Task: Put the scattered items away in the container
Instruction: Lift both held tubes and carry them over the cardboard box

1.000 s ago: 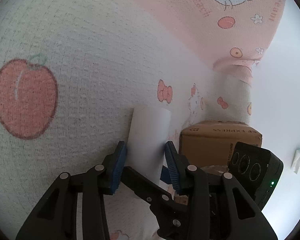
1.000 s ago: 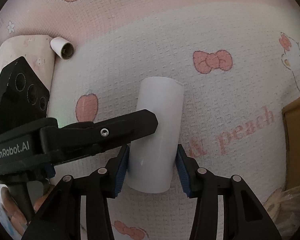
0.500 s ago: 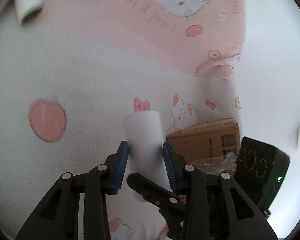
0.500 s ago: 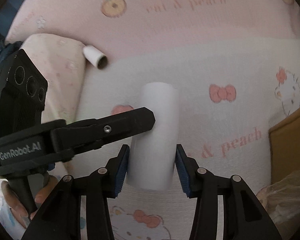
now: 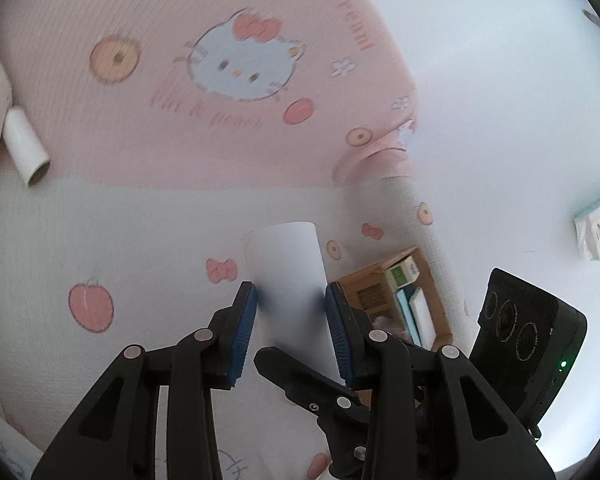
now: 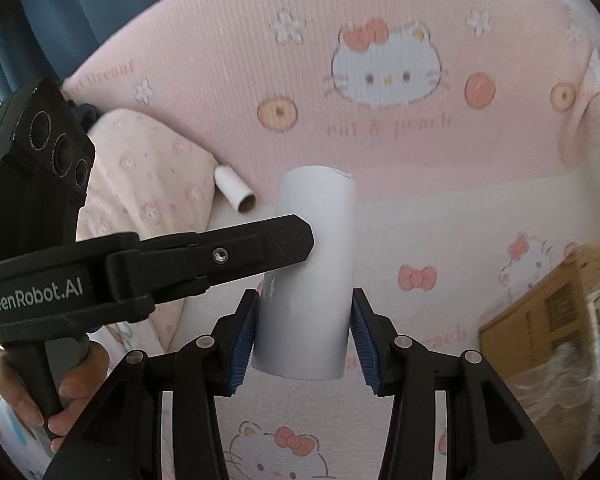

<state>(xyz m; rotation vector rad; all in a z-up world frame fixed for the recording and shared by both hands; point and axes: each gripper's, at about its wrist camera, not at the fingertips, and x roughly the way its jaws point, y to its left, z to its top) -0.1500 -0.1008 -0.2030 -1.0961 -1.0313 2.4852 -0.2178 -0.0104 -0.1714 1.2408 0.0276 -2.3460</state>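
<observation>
A big white paper tube [image 5: 286, 264] [image 6: 312, 276] hangs above the pink and white cartoon bedspread [image 5: 204, 128], held from two sides. My left gripper [image 5: 290, 294] is shut on it, blue pads pressed to its sides. My right gripper [image 6: 305, 302] is shut on the same tube lower down. The left gripper's black finger [image 6: 260, 246] crosses the right wrist view from the left; a hand holds its grip at the lower left. An open cardboard box [image 5: 364, 280] [image 6: 540, 316] with packets inside lies below, to the right. A small white tube [image 5: 24, 144] [image 6: 236, 194] lies on the bed.
A pale floral pillow [image 6: 148, 168] sits beside the small tube at the left of the bed. Blue curtains [image 6: 100, 4] hang behind it. A white wall [image 5: 500, 120] borders the bed on the right, with a small printed pack [image 5: 596, 228] against it.
Both grippers have risen with the big tube, lifting it off the bedspread. The bed now looks farther away, and the box's open top has come into the left wrist view.
</observation>
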